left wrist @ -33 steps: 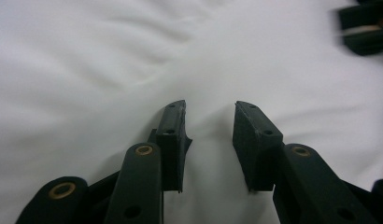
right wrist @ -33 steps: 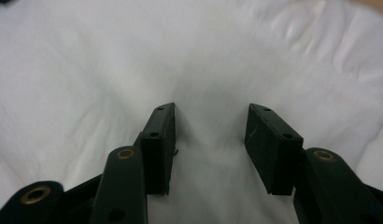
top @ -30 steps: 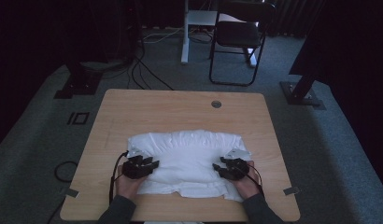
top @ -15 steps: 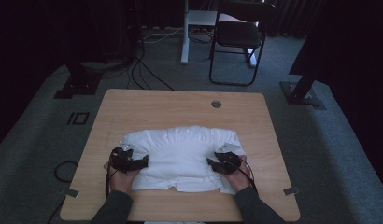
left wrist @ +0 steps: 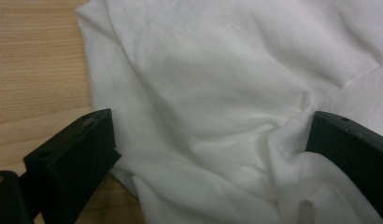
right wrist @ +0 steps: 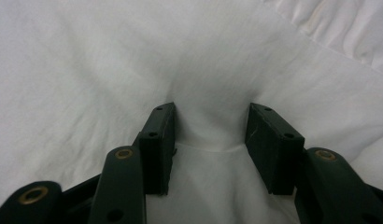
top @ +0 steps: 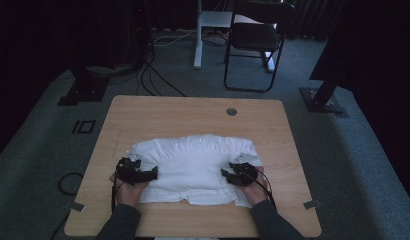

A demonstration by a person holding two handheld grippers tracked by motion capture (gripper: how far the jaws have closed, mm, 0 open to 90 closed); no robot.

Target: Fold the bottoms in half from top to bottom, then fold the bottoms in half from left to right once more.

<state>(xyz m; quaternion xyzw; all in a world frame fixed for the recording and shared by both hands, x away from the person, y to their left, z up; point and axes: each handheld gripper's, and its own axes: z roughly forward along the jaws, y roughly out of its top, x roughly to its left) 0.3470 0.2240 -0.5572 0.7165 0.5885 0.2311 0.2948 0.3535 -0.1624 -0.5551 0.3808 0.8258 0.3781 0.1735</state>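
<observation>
no readable text, no labels, no brands, no numbers

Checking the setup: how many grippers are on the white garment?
2: the left gripper at the white garment's left edge, the right gripper at its right side.

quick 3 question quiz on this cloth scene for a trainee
1. True or false: the left gripper has its jaws spread wide over the cloth.
2. What lies between the jaws of the right gripper?
   A. bare table
   B. a bunched fold of cloth
   C. a cable
3. What stands on the floor beyond the table?

Key
1. True; they have just been opening, and cloth lies loose between them.
2. B
3. A chair.
</observation>
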